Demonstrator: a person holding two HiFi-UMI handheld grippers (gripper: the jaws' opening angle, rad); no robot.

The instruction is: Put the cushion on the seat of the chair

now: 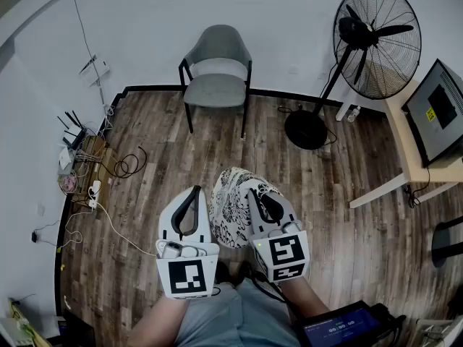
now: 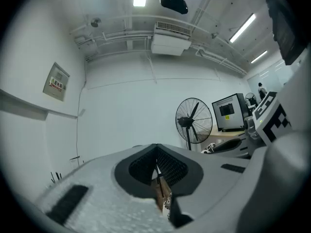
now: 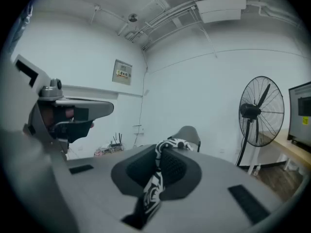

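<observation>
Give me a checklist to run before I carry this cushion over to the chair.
1. Left gripper shut on the black-and-white patterned cushion: ok, jaws pinch its edge.
2. Right gripper shut on it: ok, fabric sits between the jaws.
3. Seat of the grey padded chair bare: ok.
4. Wooden floor towards the chair free: ok; black cables lie to the left, black pedestal fan stands to the right.
5. Cushion's lower edge off the floor: cannot tell.

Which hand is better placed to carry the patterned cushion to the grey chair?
Left, marginally: left gripper lines up closer with the grey chair. Both it and right gripper clamp the patterned cushion.
</observation>
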